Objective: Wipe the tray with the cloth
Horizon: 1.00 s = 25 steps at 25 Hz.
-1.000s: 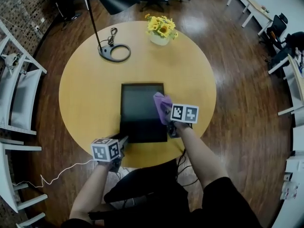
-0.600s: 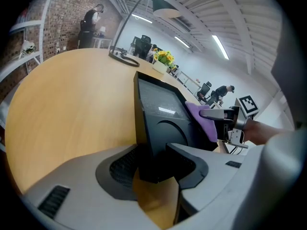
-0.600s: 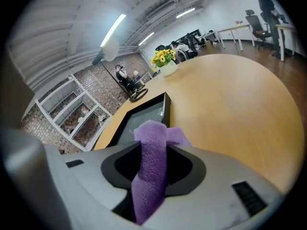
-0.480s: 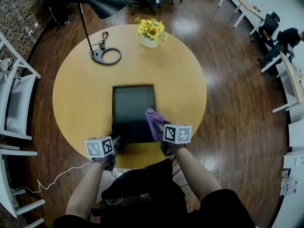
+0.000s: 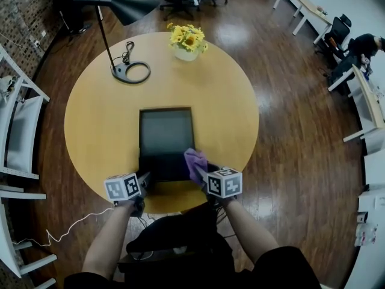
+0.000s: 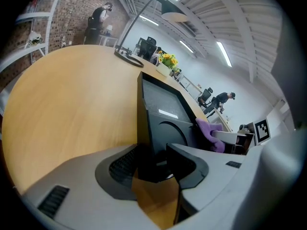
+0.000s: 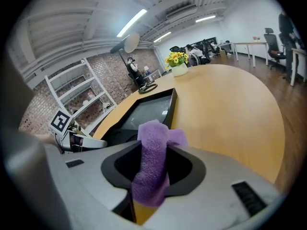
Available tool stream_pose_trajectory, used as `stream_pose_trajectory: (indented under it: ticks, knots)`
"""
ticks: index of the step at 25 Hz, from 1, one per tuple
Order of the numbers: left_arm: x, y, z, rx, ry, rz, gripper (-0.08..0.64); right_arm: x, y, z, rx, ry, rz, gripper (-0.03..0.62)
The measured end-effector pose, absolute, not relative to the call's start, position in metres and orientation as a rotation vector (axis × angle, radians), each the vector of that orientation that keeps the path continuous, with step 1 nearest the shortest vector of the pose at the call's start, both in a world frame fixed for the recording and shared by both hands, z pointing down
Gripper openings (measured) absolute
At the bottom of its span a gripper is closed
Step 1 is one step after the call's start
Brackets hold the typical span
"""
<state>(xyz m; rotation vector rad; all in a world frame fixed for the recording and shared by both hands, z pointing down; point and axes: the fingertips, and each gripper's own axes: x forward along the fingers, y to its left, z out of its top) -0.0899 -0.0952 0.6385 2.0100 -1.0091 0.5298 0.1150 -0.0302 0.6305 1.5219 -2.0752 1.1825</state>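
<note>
Left gripper [image 5: 143,181], lower left of centre in the head view: jaws closed on the near left corner of the tray [image 5: 163,138]. The left gripper view shows the dark rim standing between the two pads, so this gripper serves as the anchor.

Tray, just below the middle of the frame: dark and rectangular, its long side running up the picture. It sits on the round table [image 5: 96,119], its near end close to the table's lower edge.

Cloth [image 5: 194,160], over the tray's lower right corner: purple and bunched into a narrow wad. Whether it presses on the surface cannot be told.

Right gripper [image 5: 202,172], lower right of centre: jaws partly closed and pinching the cloth. In the right gripper view a fold stands up between the pads, with a tuft reaching past the tips.

Step in hand, as judged: a wiping stroke along the tray's right side.
- The left grip should stay firm, since a stroke drawn toward the table's edge could drag the tray with it.
- The right gripper should be tilted low enough that the free tuft, not the jaw tips, meets the surface.
- The wad is narrow, so passes should overlap and work across to the left side and the far end.
</note>
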Motion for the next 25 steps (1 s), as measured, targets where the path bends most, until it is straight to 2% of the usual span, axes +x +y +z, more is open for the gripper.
stream_pose_trajectory:
  ticks: [3,8,13,20,25]
  knots:
    - [-0.09,-0.096,0.64,1.999,-1.005,0.51,0.186,0.12,-0.029,0.625,1.475,-2.08,1.075,0.132]
    - [-0.094,-0.093,0.645,1.992,-1.014,0.485,0.187,0.141,-0.045,0.608,1.485,-2.011,0.704,0.12]
    - [-0.09,-0.096,0.64,1.995,-1.01,0.468,0.186,0.132,-0.056,0.579,1.448,-2.106,0.689,0.117]
    - [-0.097,-0.095,0.634,2.051,-1.059,0.476,0.17,0.03,-0.054,0.569,1.184,-2.295,0.637,0.117]
    - [-0.146,-0.114,0.602,1.933,-1.216,0.201,0.156,-0.043,-0.036,0.577,0.804,-2.36,0.386,0.117]
